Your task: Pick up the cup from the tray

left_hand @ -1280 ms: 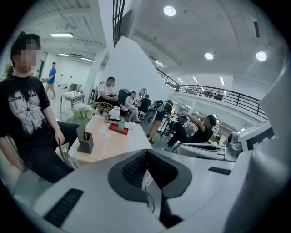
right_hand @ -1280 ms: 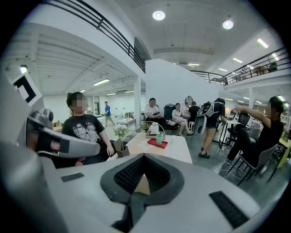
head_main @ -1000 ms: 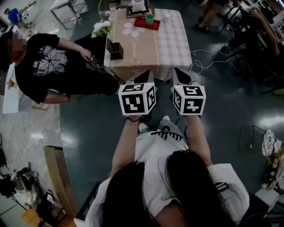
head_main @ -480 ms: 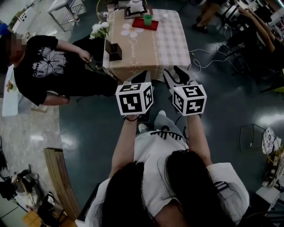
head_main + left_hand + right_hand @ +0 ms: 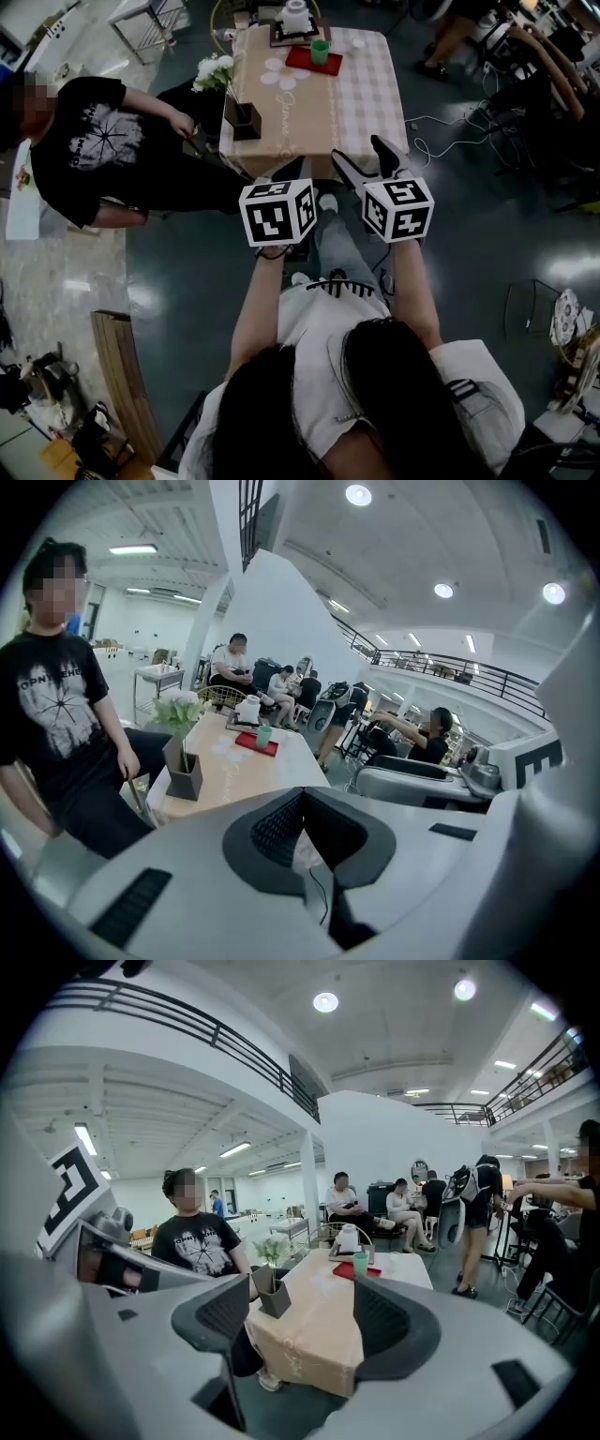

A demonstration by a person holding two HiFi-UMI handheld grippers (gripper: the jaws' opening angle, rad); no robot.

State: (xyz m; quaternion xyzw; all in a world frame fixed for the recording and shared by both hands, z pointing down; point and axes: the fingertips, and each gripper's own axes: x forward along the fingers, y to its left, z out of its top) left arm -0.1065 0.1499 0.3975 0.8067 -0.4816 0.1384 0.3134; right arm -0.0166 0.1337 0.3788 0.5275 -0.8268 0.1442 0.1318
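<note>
Standing well short of the surface (image 5: 309, 108), the operator held both grippers at chest height, and the task's reach had not begun.

Head view: The green cup (image 5: 321, 52) stood upright on the red tray (image 5: 305, 63) at the far end of the surface. A white pot (image 5: 295, 17) stood just behind it, and a dark vase (image 5: 246, 108) of white flowers stood at the near left corner. The left gripper (image 5: 296, 165) showed its jaws drawn together. The right gripper (image 5: 360, 155) showed its jaws spread in a wide V. Both were well apart from the cup.

Left gripper view: The left gripper (image 5: 302, 791) was clenched, pads meeting at the tips with nothing between them. The cup (image 5: 264, 736) appeared small and distant on the tray (image 5: 253, 745), beyond the vase (image 5: 185, 774).

Right gripper view: The right gripper (image 5: 305, 1309) was released, its jaws opening with only open air between them. The cup (image 5: 360, 1263) sat on the tray (image 5: 349, 1272) almost in line with the gap, far ahead across the surface (image 5: 309, 1330).

Handling assessment: The cup looked small, rigid and smooth-walled, so it was probably light and somewhat slippery. Its material and contents could not be determined at this range. The recommended hold was across the side wall at about mid-height, pads on opposite sides. The approach should come from the near side to stay clear of the pot behind. The tray looked thin and could slide if the cup were nudged sideways, so a straight lift was advisable.
</note>
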